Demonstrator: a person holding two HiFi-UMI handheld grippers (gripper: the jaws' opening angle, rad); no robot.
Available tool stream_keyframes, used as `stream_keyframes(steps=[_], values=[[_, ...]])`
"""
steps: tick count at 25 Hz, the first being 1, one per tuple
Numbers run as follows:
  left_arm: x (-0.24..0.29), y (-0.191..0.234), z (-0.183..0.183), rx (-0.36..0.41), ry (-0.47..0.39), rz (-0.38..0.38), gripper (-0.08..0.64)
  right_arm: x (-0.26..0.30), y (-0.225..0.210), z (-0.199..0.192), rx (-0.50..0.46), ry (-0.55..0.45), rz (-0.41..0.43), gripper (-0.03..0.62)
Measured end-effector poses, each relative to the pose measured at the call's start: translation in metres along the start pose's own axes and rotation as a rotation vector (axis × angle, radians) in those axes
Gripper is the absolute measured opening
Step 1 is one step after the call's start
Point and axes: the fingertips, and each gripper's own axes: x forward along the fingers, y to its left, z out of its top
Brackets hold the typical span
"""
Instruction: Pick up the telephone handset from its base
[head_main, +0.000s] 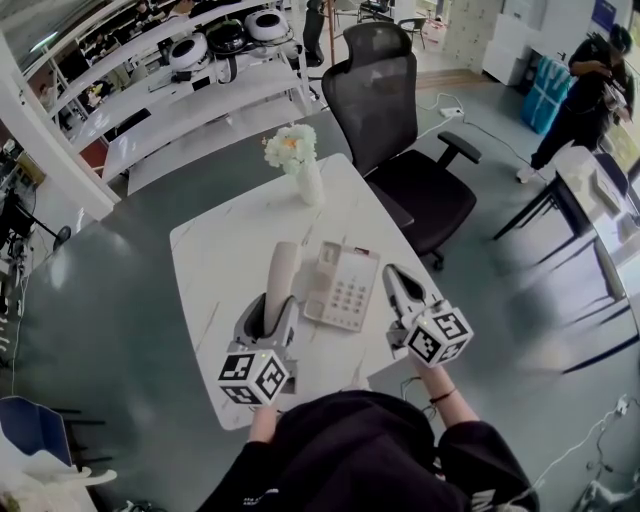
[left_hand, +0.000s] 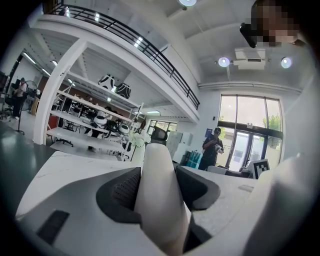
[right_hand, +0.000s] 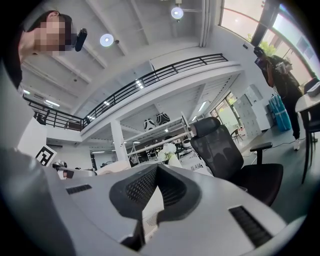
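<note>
- Head view, steeply down onto a white marble-patterned table.
- Left gripper clamped on the near end of the cream handset. Handset off its cradle, angled away from the wearer along the left side of the telephone base, just beside it.
- Right gripper just right of the telephone base, jaws pinched together, nothing in them.
- Vase of flowers near the table's far edge, black office chair beyond it, person standing far off at upper right.
- Left gripper view: left gripper with jaws standing wide, handset filling the gap between them, dark pads pressed against its two sides.
- Marker cube of the right gripper low at right. Person by tall glass doors and shelving in the background.
- Right gripper view: right gripper with jaws closed until the tips touch, holding nothing. Something white glimpsed through the slit lower down, too little showing to name.
- Rounded end of the handset showing at left above the jaw. Office chair at right, vase of flowers between them.
</note>
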Motion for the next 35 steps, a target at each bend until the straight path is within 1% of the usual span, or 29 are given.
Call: stream_keyframes(steps=[8, 16, 20, 35], values=[[-0.015, -0.003, 0.014, -0.012, -0.063, 0.007, 0.215, -0.009, 0.004, 0.005, 0.01, -0.031, 0.007, -0.008], [-0.029, -0.005, 0.022, -0.003, -0.095, 0.033, 0.215, -0.015, 0.009, 0.011, -0.018, -0.047, 0.011, -0.009], [-0.033, -0.002, 0.023, 0.003, -0.097, 0.046, 0.215, -0.016, 0.008, 0.011, -0.056, -0.033, -0.008, -0.009], [-0.029, -0.003, 0.019, 0.01, -0.081, 0.064, 0.215, -0.017, 0.0, 0.015, -0.076, -0.04, -0.026, -0.009]])
